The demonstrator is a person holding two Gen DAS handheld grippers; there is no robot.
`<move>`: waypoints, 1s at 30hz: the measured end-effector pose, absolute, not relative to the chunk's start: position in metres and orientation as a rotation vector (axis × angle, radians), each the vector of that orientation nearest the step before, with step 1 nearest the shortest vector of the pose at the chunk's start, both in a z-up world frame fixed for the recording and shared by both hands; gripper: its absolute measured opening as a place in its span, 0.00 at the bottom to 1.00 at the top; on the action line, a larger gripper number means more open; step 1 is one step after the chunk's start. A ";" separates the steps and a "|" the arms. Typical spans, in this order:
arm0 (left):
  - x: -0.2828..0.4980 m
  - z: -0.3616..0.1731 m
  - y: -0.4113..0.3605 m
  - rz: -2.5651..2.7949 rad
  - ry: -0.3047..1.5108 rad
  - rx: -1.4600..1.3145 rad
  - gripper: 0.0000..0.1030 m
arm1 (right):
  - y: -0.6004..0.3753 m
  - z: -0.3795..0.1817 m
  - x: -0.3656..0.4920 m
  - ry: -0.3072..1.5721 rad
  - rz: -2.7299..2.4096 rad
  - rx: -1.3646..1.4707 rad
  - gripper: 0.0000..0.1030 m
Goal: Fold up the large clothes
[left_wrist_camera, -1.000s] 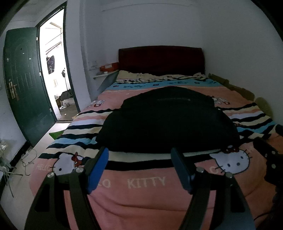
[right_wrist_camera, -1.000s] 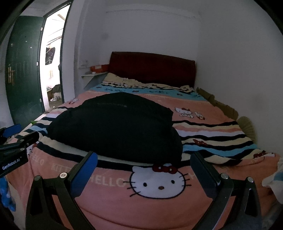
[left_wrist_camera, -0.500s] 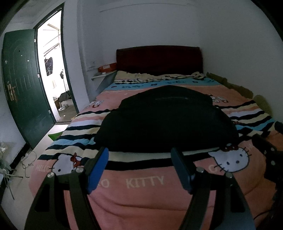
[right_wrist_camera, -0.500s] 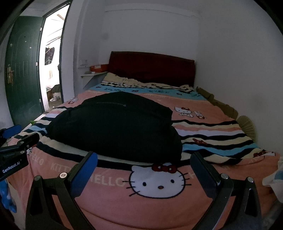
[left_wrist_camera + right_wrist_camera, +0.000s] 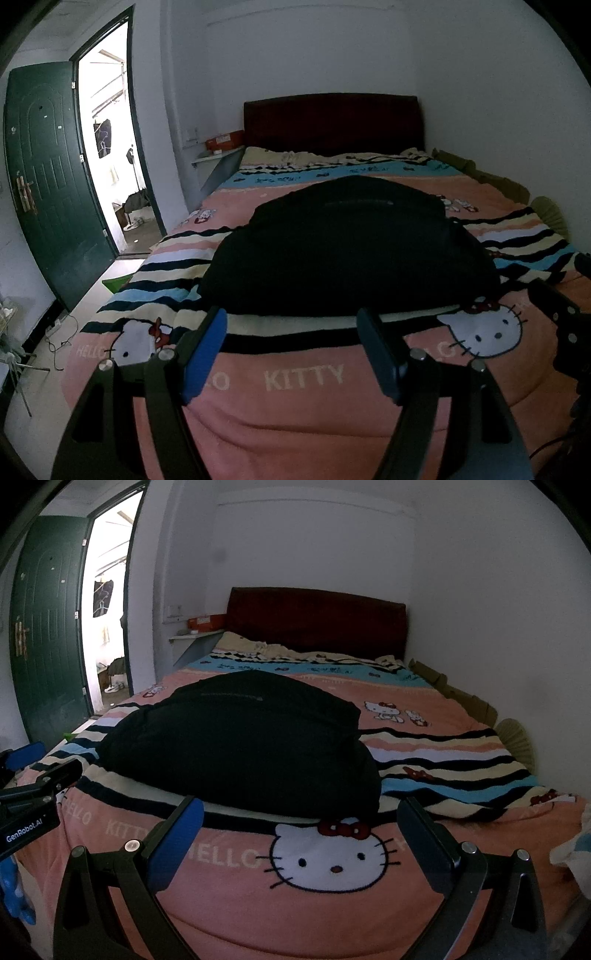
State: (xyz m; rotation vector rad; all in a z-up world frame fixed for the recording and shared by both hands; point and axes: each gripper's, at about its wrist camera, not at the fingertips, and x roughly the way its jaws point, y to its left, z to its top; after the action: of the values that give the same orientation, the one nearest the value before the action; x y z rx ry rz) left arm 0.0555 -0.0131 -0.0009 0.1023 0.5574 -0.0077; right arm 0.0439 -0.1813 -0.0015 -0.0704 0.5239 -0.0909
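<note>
Risk lies in thickness: with left gripper (image 5: 291,343) and right gripper (image 5: 301,829) both apart and empty over the blanket's (image 5: 332,406) front edge, the puffy black jacket (image 5: 351,254) could spring from shallow pinches.

A large garment (image 5: 351,243) lies in a heap on the blanket (image 5: 303,376) across the middle of a bed (image 5: 517,354), nearer the foot than the headboard (image 5: 332,122). The left gripper (image 5: 291,350) and right gripper (image 5: 299,834) hang side by side over the foot of the bed, the garment just beyond their fingers (image 5: 207,347), nothing between them. Behind the garment the blanket runs on to the headboard, which stands against the far wall. Left of the headboard, a shelf (image 5: 214,157) on the wall carries a box (image 5: 223,142). Farther left, a door (image 5: 48,177) stands open beside its doorway (image 5: 114,147). Along the bed's right edge, bedding (image 5: 461,694) is tucked against the side wall.
</note>
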 end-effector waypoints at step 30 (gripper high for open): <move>0.053 -0.004 -0.008 -0.008 0.556 0.101 0.69 | -0.182 -0.009 0.045 0.551 -0.095 -0.051 1.00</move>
State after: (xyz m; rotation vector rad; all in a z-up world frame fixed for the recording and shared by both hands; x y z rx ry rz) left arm 0.0532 -0.0079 -0.0035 0.1009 0.5556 -0.0085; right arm 0.0449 -0.1824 -0.0093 -0.0510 0.5508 -0.0952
